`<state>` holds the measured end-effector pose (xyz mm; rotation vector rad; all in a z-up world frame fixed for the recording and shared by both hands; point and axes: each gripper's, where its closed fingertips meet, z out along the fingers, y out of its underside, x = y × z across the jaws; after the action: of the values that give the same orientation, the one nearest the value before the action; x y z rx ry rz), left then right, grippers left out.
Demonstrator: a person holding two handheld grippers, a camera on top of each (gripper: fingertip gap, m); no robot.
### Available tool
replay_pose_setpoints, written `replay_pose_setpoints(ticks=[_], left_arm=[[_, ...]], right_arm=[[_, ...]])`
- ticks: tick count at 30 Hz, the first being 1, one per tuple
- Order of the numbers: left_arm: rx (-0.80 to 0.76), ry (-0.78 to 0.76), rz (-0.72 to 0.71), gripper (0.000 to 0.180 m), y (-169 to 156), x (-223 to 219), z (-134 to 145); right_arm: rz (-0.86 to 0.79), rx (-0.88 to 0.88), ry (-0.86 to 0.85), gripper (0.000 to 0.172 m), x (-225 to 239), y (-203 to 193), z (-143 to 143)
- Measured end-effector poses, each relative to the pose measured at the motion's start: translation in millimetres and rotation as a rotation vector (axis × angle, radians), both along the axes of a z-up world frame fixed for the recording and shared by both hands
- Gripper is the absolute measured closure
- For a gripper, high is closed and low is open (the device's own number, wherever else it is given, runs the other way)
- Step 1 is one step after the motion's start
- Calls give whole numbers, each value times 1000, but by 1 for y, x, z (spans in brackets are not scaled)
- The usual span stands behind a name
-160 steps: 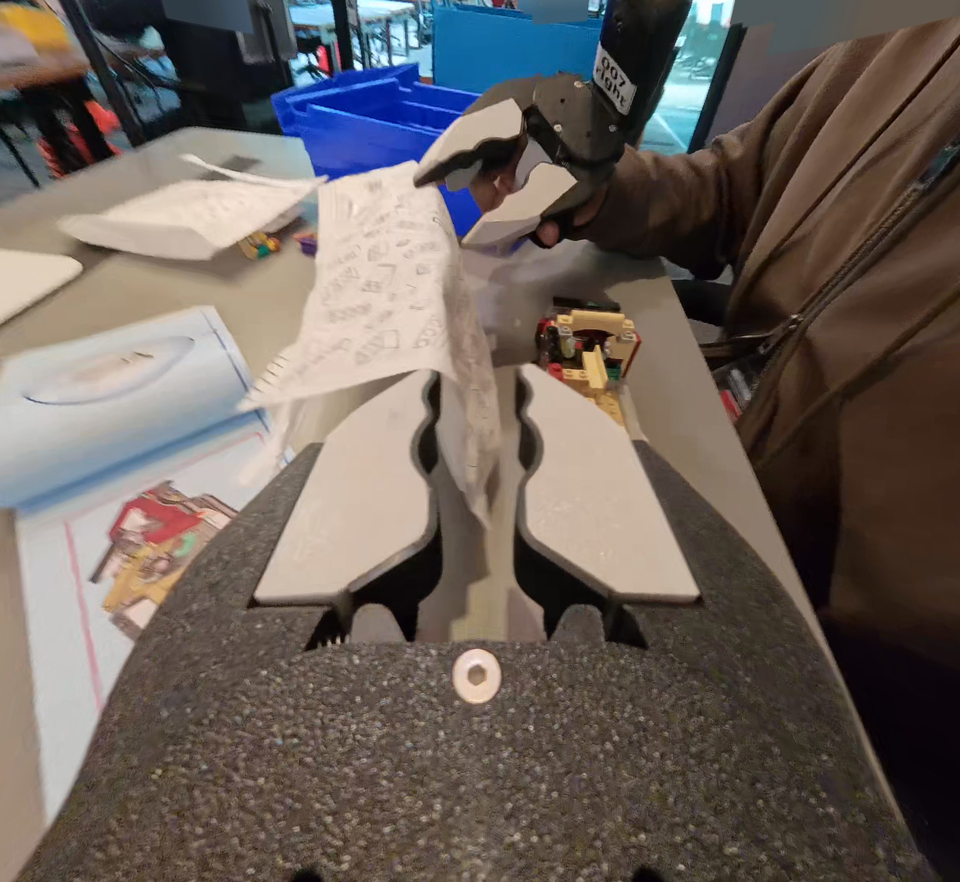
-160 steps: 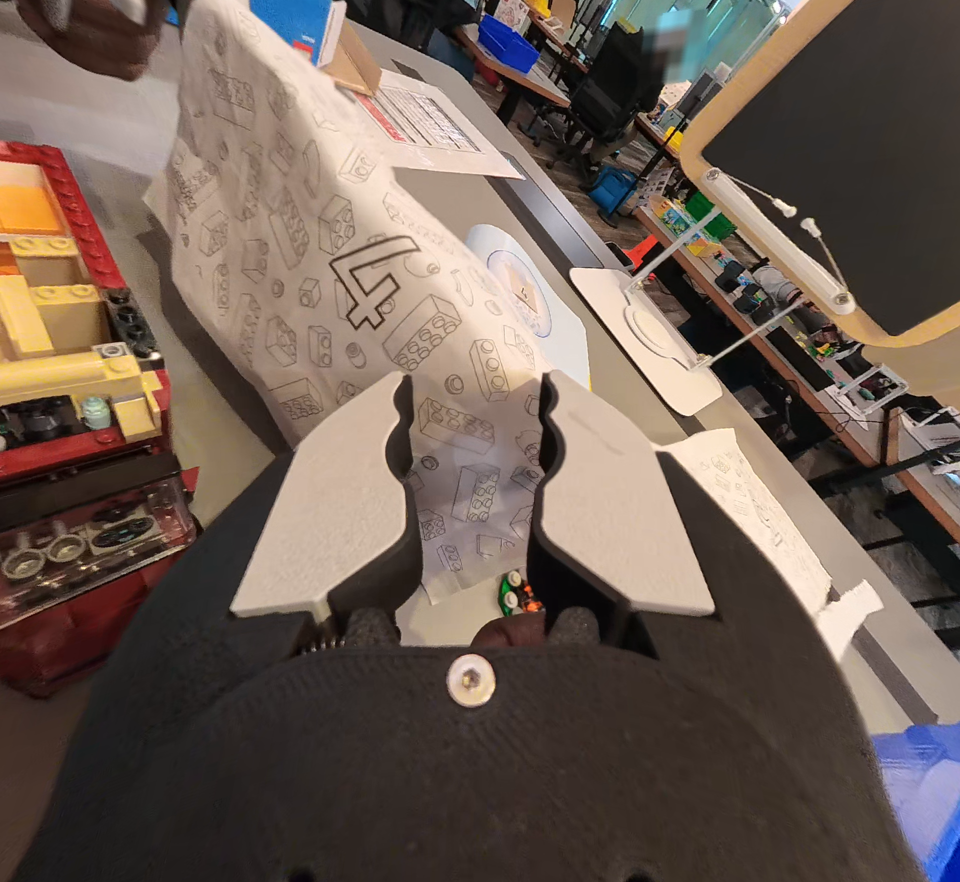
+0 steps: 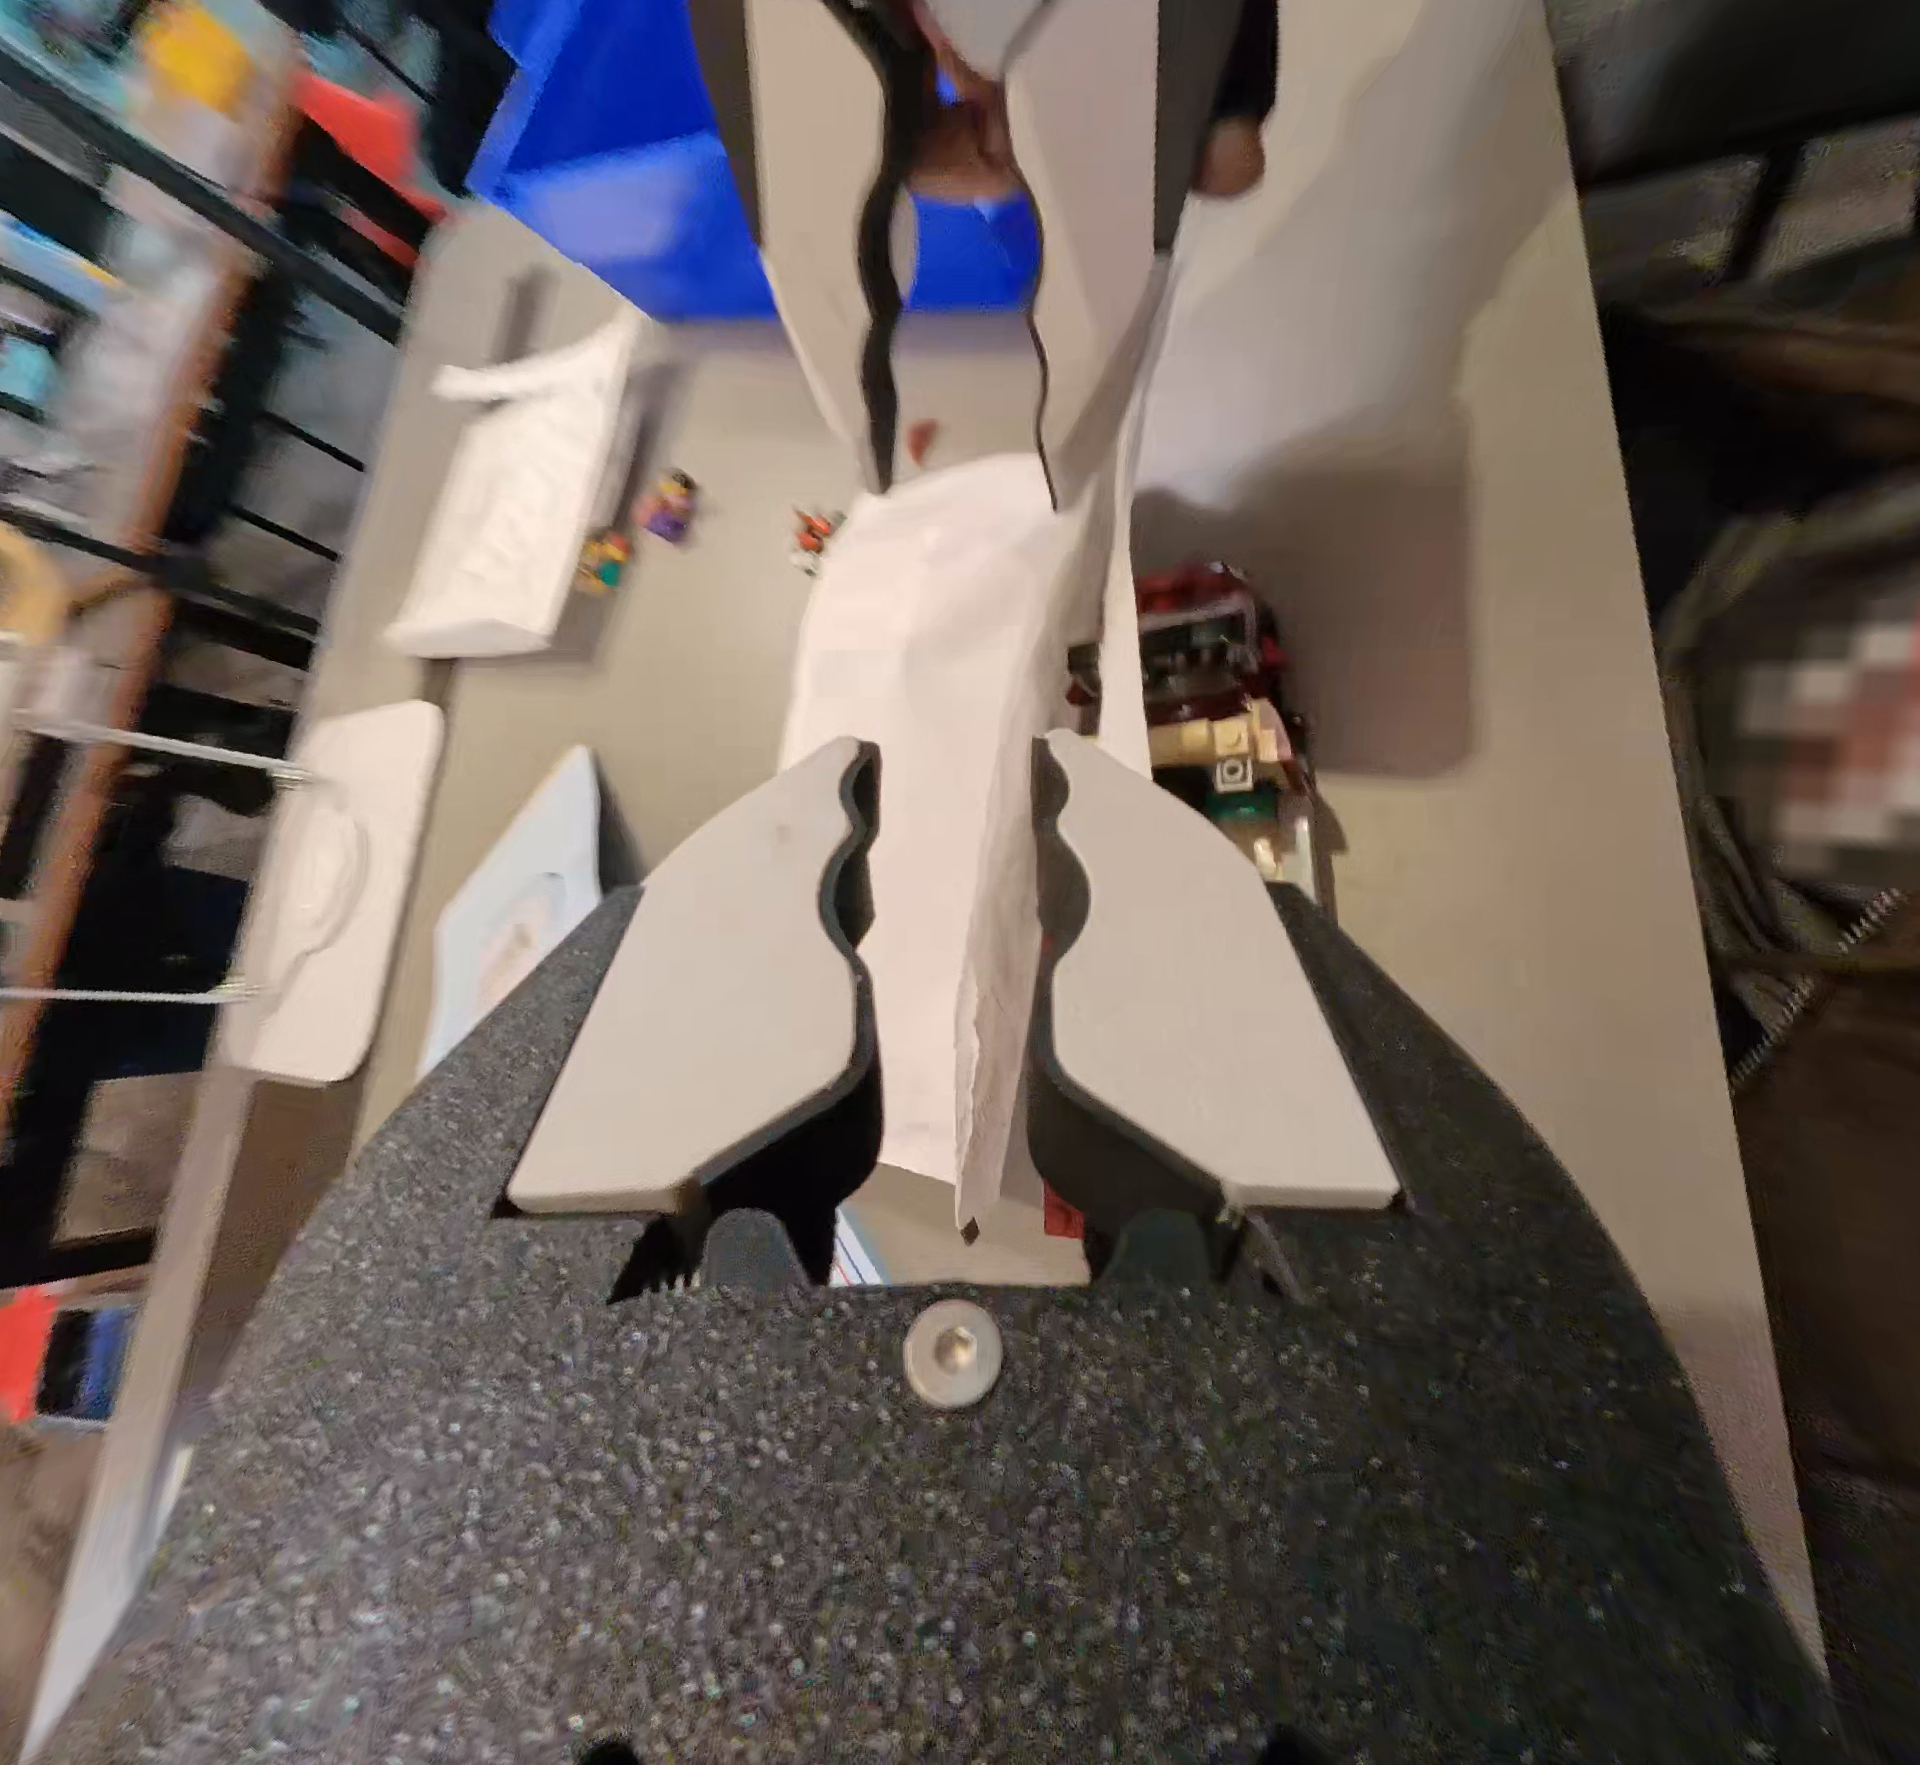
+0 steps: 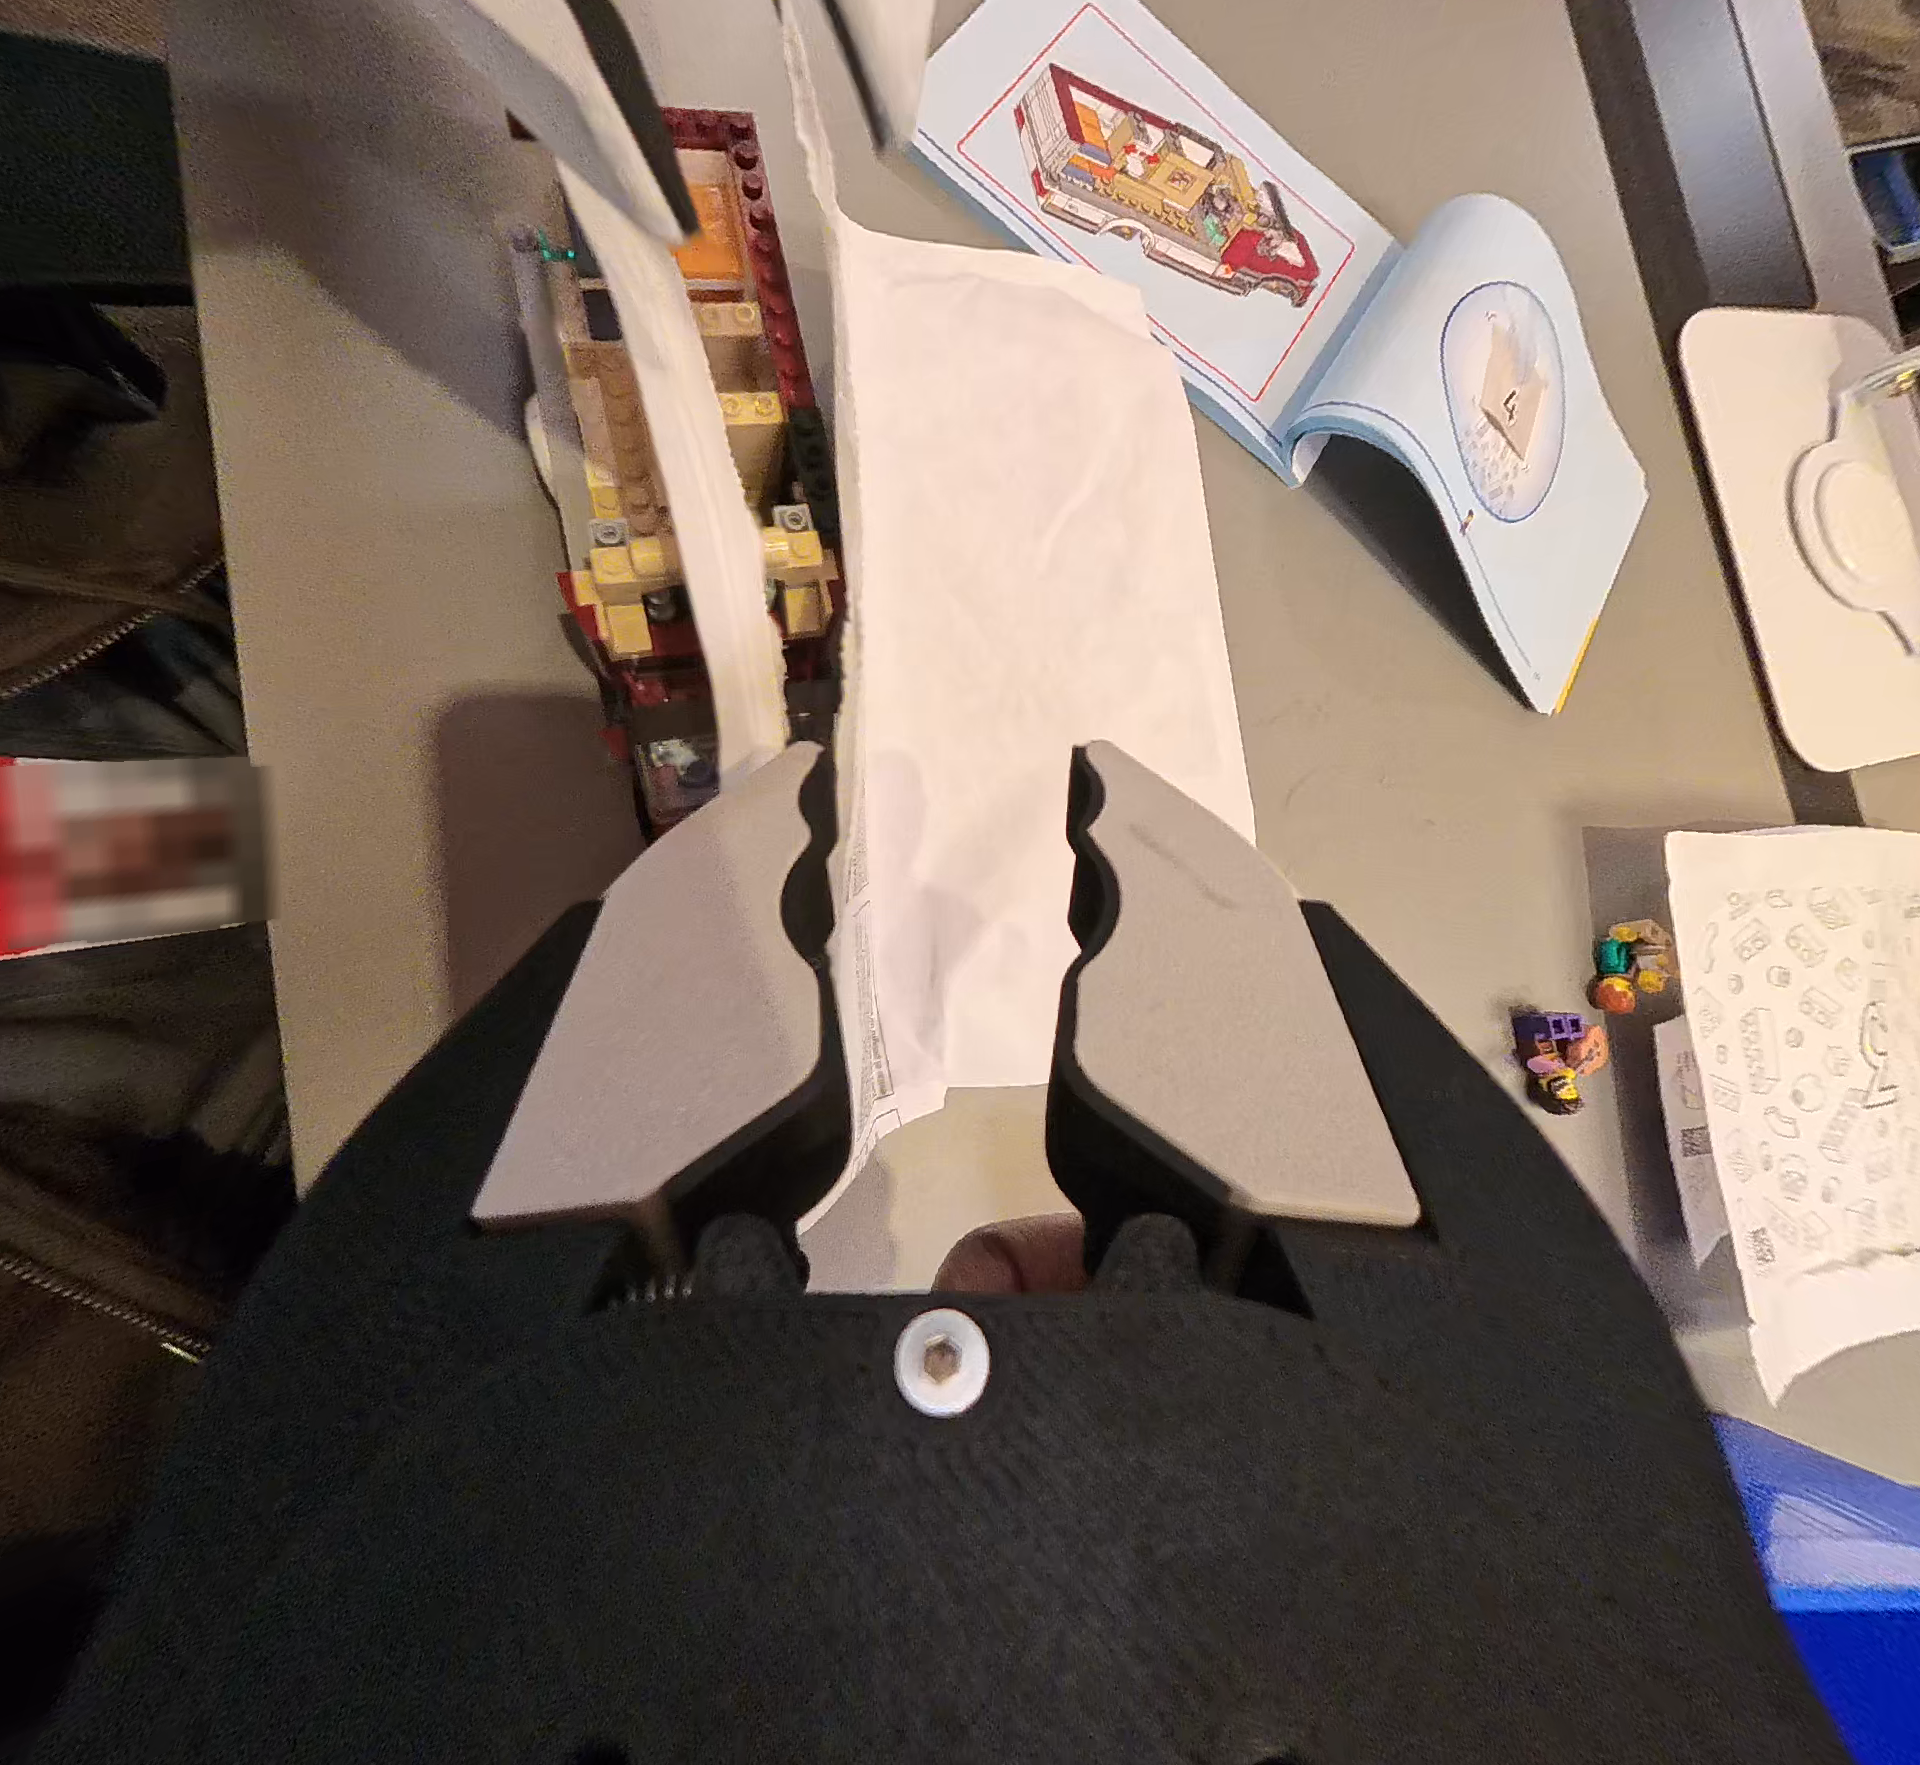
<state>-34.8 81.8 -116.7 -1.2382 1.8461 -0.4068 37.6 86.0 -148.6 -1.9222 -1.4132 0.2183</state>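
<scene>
A white paper bag (image 3: 925,676) stretches between my two grippers above the grey table (image 3: 707,635). It also shows in the right wrist view (image 4: 1018,520), spread wide with a jagged edge. My left gripper (image 3: 956,749) is open. The paper runs between its fingers and lies close to the right one. My right gripper (image 4: 948,754) is open. The bag's edge runs along its left finger (image 4: 727,884) and passes under the right one. Each gripper faces the other, as both views show for the right gripper (image 3: 966,489) and the left gripper (image 4: 779,188). A red and tan brick model (image 4: 634,510) stands below.
An open blue instruction booklet (image 4: 1195,188) lies right of the bag. A second printed paper bag (image 4: 1787,1040) and small brick figures (image 4: 1558,1055) lie farther right. There is a white stand base (image 4: 1808,520), a blue bin (image 3: 623,136), and a person's brown jacket (image 4: 62,520) at the table edge. The left gripper's tips are roughly 9 cm from the right gripper's.
Both grippers have swung round to look down on the table. The bag, held up with its printed side showing before, now spreads between them with its plain side showing.
</scene>
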Motion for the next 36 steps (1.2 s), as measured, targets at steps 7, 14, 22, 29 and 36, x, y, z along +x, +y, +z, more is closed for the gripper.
replay_pose_setpoints(ticks=[7,14,22,29,36], left_arm=[[-251,255,-102,160,12,14,-33],[-245,357,-130,180,8,13,-53],[-226,336,-117,180,7,10,-50],[-219,319,-135,180,4,9,-46],[-202,325,-140,180,2,10,-46]], right_arm=[[45,-170,63,130,-5,-5,-12],[85,-281,79,146,-5,-5,-16],[107,-300,70,148,-12,-2,-19],[82,-287,99,154,-10,1,-12],[86,-284,118,152,-12,0,-6]])
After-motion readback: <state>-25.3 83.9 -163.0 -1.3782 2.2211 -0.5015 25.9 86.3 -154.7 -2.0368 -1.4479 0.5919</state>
